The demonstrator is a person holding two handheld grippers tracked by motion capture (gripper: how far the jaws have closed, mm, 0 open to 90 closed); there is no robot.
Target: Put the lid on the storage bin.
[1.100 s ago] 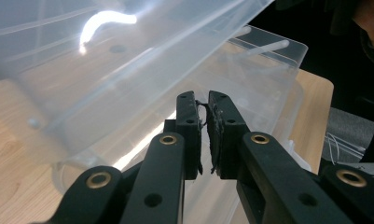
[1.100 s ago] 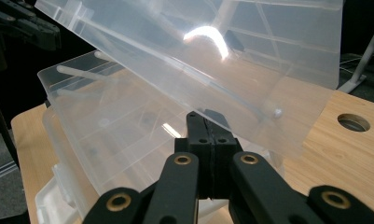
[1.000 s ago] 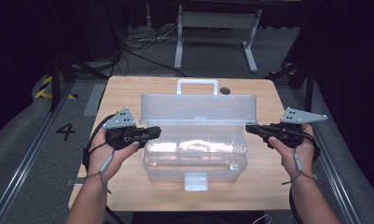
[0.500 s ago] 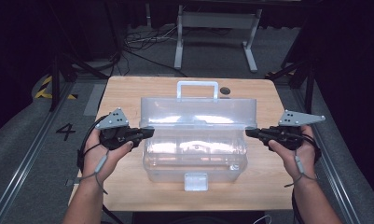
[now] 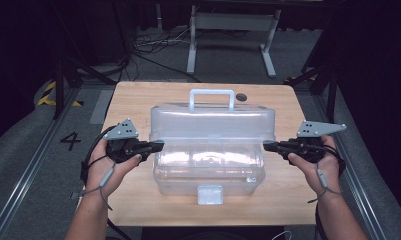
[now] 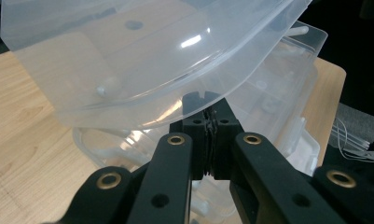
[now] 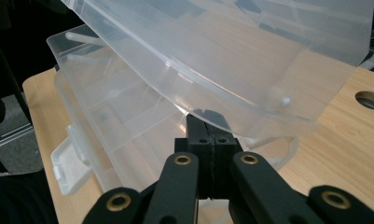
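Note:
A clear plastic box [image 5: 208, 167] with a white front latch [image 5: 210, 195] sits mid-table, its hinged lid [image 5: 213, 122] with a handle [image 5: 211, 97] raised partway. My left gripper [image 5: 160, 146] is at the lid's left end. In the left gripper view its jaws [image 6: 206, 105] are pressed together with nothing between them, having just closed a little further, tips under the lid's rim [image 6: 128, 60]. My right gripper [image 5: 266, 146] mirrors it at the right end, shut [image 7: 212, 123] with its tips beneath the lid [image 7: 250, 56], above the box base [image 7: 128, 107].
The wooden table [image 5: 138, 100] has a round hole [image 5: 242, 96] behind the box. Bare wood lies on both sides and in front. Beyond the table are floor rails, cables and a metal stand [image 5: 228, 30]; a "4" mark [image 5: 70, 141] is on the left floor.
The left gripper has shifted slightly leftward at the lid's end. The lid, the box and the right gripper look the same.

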